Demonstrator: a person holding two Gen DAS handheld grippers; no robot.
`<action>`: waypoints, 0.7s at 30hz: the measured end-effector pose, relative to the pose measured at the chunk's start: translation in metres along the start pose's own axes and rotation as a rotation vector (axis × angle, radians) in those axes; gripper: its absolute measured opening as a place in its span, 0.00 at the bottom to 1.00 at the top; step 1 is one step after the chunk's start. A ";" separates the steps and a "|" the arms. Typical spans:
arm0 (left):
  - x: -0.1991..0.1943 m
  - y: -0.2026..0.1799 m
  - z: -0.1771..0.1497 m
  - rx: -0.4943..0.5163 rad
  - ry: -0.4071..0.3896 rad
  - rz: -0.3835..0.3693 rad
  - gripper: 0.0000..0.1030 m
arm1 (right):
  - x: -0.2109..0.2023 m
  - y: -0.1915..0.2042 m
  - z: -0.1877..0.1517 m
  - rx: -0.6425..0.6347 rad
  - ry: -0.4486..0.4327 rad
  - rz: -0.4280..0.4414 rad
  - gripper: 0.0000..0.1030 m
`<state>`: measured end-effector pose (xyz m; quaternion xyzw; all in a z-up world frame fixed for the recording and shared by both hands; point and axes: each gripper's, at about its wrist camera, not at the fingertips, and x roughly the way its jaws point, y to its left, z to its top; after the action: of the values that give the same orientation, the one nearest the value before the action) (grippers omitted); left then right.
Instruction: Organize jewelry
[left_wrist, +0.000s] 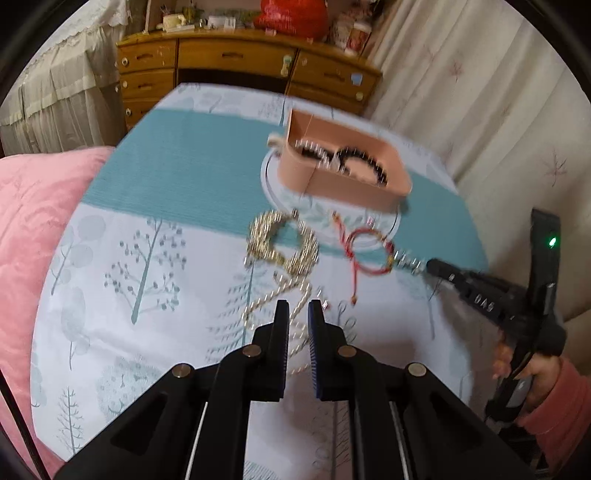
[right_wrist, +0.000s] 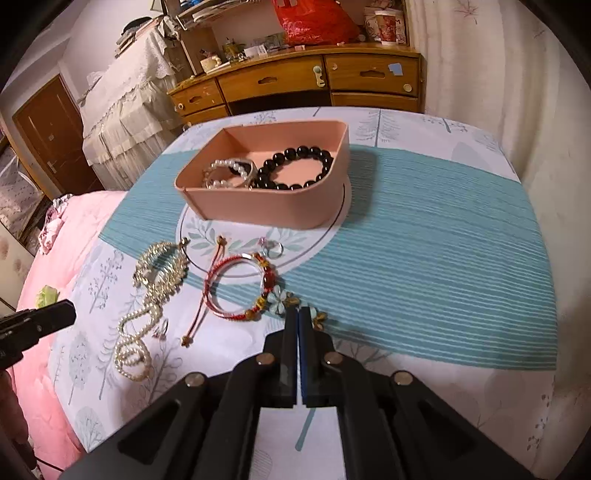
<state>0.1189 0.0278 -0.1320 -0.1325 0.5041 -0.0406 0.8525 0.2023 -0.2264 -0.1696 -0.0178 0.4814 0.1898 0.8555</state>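
Sitting on the printed tablecloth (right_wrist: 424, 229), at twelve o'clock from both grippers: the pink box (right_wrist: 273, 206), already holding a black bead bracelet (right_wrist: 295, 168) and a white pearl bracelet (right_wrist: 229, 171).

Lying loose in front of the box: a red cord bracelet (right_wrist: 240, 288) at eleven o'clock from the right gripper (right_wrist: 297, 314), a gold chain bracelet (right_wrist: 162, 269) at its ten o'clock, a pearl necklace (right_wrist: 135, 343) trailing toward nine o'clock, and a small ring (right_wrist: 273, 249) near the box.

Pressing together, the right jaws, with the pale flower charm (right_wrist: 279, 301) and beads at their tips; looking pinched on that charm end, though not certain from this angle.

Hovering over the pearl necklace, the left gripper (left_wrist: 298, 308), jaws slightly apart with only a narrow gap and nothing between them.

Judging the handling: cord and strands likely light and limp, drooping and swinging once lifted, beads slippery. Taking hold at a knot or a bead cluster probably safer than at bare cord; lifting slowly to avoid snagging the neighbouring chain.
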 end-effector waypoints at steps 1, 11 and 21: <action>0.007 0.000 -0.003 0.010 0.042 0.016 0.14 | 0.001 0.000 -0.001 -0.002 0.009 -0.002 0.00; 0.041 -0.016 -0.024 0.138 0.132 0.080 0.74 | 0.016 -0.002 -0.005 0.005 0.092 -0.030 0.09; 0.064 -0.018 -0.028 0.305 0.049 0.152 0.74 | 0.023 0.001 -0.003 -0.072 0.082 -0.063 0.47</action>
<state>0.1273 -0.0079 -0.1943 0.0378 0.5214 -0.0552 0.8507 0.2100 -0.2193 -0.1904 -0.0714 0.5082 0.1790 0.8394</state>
